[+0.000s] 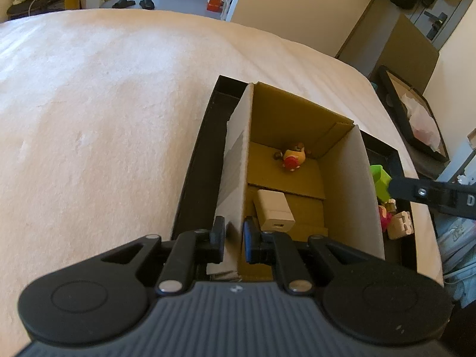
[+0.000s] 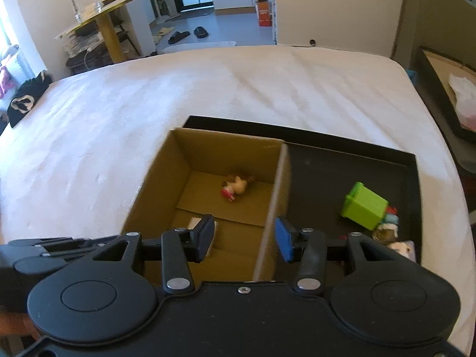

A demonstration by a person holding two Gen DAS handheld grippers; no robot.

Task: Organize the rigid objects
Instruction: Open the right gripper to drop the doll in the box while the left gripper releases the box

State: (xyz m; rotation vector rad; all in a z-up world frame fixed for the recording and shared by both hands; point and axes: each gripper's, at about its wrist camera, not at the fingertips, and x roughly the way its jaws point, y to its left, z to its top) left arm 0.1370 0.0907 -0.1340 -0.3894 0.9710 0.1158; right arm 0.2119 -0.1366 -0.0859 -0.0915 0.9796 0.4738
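An open cardboard box (image 1: 297, 110) (image 2: 208, 148) stands inside a shallow black tray (image 1: 199, 160) (image 2: 327, 163) on the bed. In the box lie a small figurine (image 1: 293, 156) (image 2: 236, 187) and a white charger block (image 1: 275, 212) (image 2: 195, 223). My left gripper (image 1: 234, 238) is shut on the box's left wall (image 1: 235, 178). My right gripper (image 2: 244, 239) is open, its jaws either side of the box's right wall (image 2: 276, 193), not touching it. A green cube (image 2: 364, 205) (image 1: 380, 178) and several small toys (image 2: 389, 232) lie in the tray to the right of the box.
The white bedspread (image 1: 104, 119) (image 2: 148, 95) stretches to the left and beyond the tray. A second black tray with a plastic bag (image 1: 416, 116) (image 2: 452, 98) sits off the bed's right edge. A yellow side table with a glass jar (image 2: 86, 0) stands far left.
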